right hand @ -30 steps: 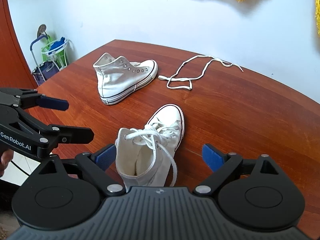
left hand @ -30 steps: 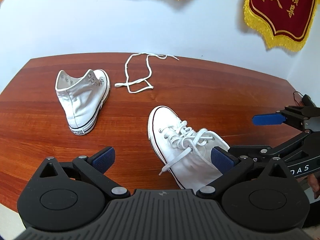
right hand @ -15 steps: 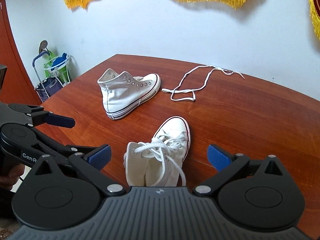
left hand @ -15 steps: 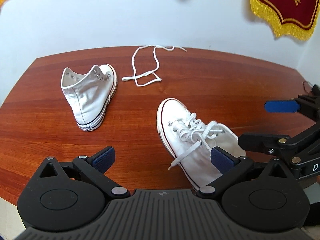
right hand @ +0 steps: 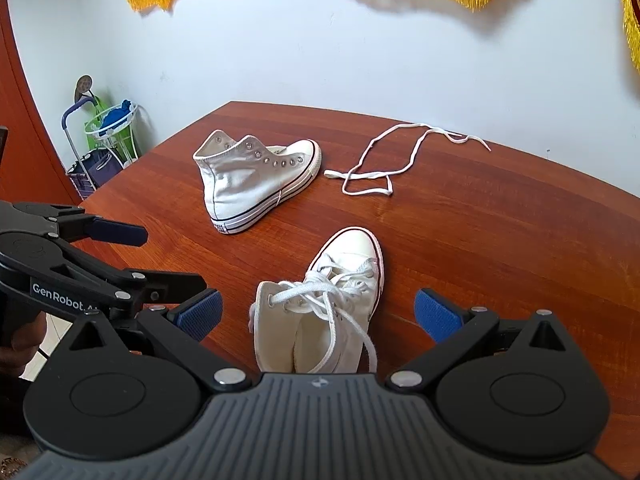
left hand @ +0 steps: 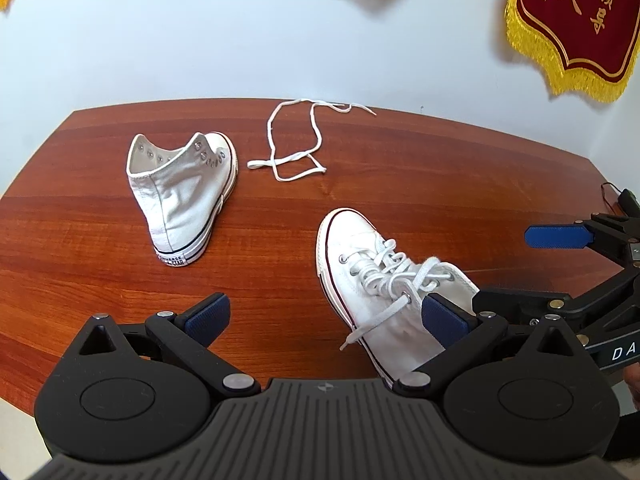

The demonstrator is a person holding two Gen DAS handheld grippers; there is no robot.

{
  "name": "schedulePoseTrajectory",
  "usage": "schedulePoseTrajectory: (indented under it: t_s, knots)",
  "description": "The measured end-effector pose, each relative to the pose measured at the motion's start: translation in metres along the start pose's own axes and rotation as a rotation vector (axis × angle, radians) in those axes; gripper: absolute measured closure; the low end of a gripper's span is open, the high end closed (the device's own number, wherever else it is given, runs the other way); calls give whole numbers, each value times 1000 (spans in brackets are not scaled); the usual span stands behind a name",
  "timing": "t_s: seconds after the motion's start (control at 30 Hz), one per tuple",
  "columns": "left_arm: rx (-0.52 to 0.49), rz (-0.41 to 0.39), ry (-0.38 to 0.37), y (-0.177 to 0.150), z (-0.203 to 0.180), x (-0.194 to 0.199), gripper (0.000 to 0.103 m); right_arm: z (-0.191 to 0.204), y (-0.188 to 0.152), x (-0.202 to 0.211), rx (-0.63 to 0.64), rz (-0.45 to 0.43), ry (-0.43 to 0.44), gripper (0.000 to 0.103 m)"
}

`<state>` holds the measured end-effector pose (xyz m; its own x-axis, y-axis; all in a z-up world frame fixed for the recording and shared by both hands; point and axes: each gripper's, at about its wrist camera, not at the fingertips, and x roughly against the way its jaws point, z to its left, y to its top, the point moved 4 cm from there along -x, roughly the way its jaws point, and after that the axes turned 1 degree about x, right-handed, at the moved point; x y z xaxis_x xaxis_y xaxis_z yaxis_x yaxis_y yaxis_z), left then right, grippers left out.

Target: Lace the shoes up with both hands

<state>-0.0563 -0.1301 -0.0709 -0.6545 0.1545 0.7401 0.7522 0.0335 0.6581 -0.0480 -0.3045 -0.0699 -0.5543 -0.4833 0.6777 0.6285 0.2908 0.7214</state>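
A white high-top shoe with laces (left hand: 376, 280) (right hand: 328, 304) stands near the table's front edge, its lace ends hanging loose. A second white high-top without laces (left hand: 184, 192) (right hand: 256, 180) stands farther back on the left. A loose white shoelace (left hand: 296, 148) (right hand: 384, 164) lies on the table behind them. My left gripper (left hand: 324, 316) is open, above the table just left of the laced shoe, holding nothing. My right gripper (right hand: 318, 314) is open, its fingers either side of the laced shoe's ankle opening but short of it. Each gripper shows at the other view's edge.
The brown wooden table (left hand: 440, 184) ends at a white wall with red and gold pennants (left hand: 576, 20). A wire rack and a cart (right hand: 108, 136) stand on the floor at the left, beside a wooden door (right hand: 16, 128).
Both grippers have drawn back and risen a little, so the shoes and lace appear farther away. Both stay open. Nothing on the table has moved.
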Motion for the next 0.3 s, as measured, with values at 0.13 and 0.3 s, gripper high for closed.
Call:
schedulePoseTrajectory:
  t_s: [0.13, 0.3]
  knots:
    - [-5, -7, -4, 2, 0, -1, 0, 0, 1, 0, -2, -1, -8, 1]
    - [-5, -1, -8, 1, 0, -3, 0, -1, 0, -1, -11, 10, -23, 1]
